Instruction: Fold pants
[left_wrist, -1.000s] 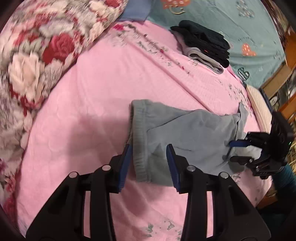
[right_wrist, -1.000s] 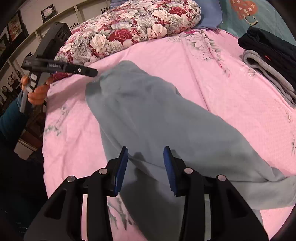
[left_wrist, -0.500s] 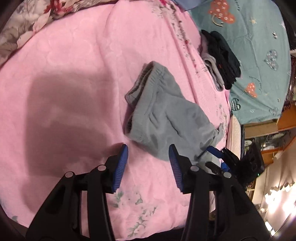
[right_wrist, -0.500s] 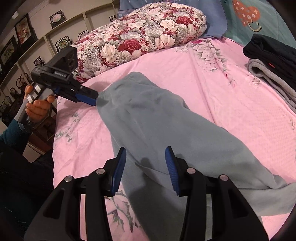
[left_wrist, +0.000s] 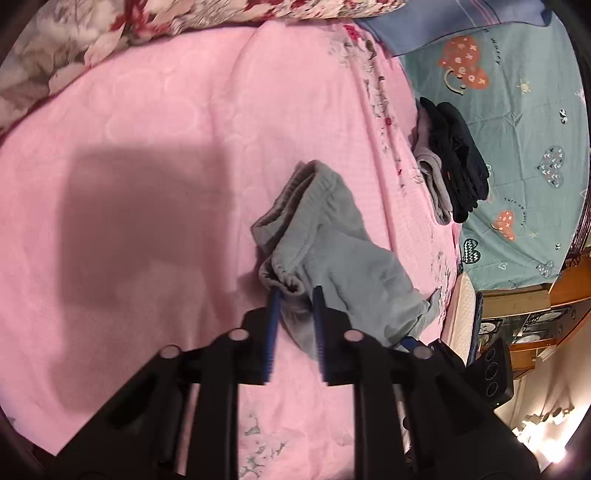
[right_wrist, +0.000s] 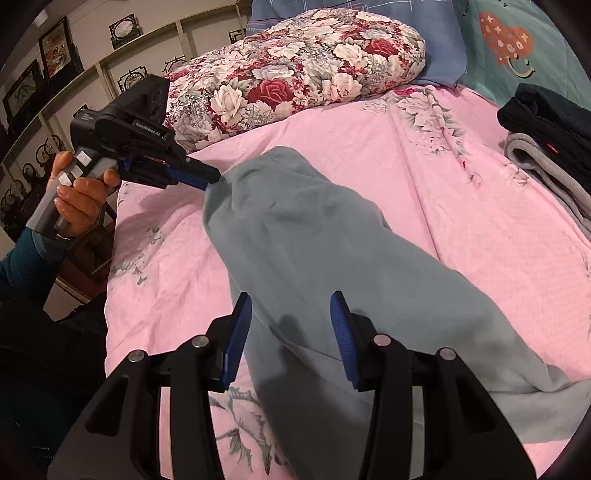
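Note:
Grey sweatpants (left_wrist: 332, 251) lie on the pink bedspread (left_wrist: 166, 129), waistband bunched toward the middle of the bed. My left gripper (left_wrist: 295, 295) is shut on the near corner of the waistband, with fabric pinched between its blue pads. In the right wrist view the same left gripper (right_wrist: 210, 179), held by a hand (right_wrist: 77, 192), bites the far edge of the pants (right_wrist: 314, 240). My right gripper (right_wrist: 290, 310) hovers open just above the pant leg, holding nothing. The leg ends run out of view at the lower right.
A stack of folded dark and grey clothes (left_wrist: 450, 166) sits at the pink spread's right edge, beside a teal sheet (left_wrist: 517, 129). A floral pillow (right_wrist: 295, 74) lies at the head of the bed. Wooden furniture (left_wrist: 517, 306) stands beyond the bed's edge.
My left gripper came down onto the waistband corner and closed on it; it was open before. The right gripper stayed open over the leg, shifting only slightly.

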